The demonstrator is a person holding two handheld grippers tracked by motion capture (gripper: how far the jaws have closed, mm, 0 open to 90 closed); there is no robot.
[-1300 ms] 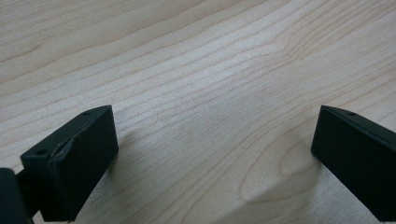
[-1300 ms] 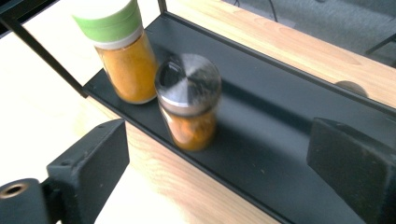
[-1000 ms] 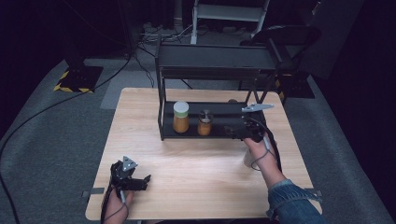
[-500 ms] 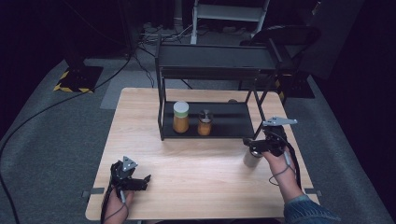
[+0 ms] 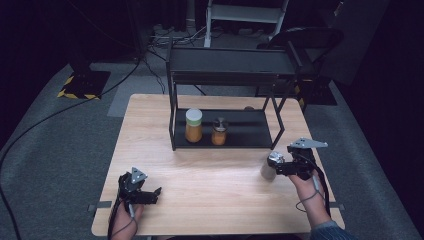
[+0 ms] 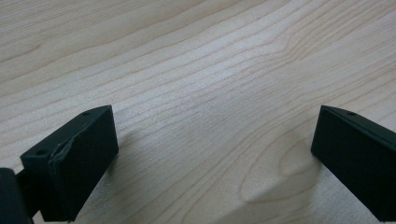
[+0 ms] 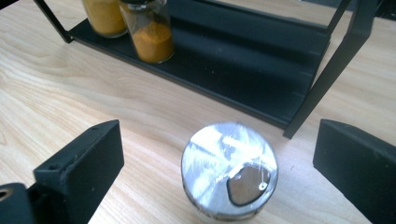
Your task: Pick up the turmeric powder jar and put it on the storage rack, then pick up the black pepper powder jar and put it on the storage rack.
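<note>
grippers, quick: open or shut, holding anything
Left gripper: open, holding nothing, low over the bare table.
Right gripper: open, jaws either side of the silver-lidded jar, not gripping it.

Rack (image 5: 272, 131): at the back middle of the counter (image 5: 210, 175).
Lower shelf: large jar (image 5: 193, 125) to the left, small spice jar (image 5: 219, 131) just beside it on the right.
Metal-lidded jar (image 5: 270, 166): on the counter before the rack's right front leg.
Left tool (image 5: 150, 195): near the counter's front left corner.
Right tool (image 5: 276, 167): at the metal-lidded jar.
</note>
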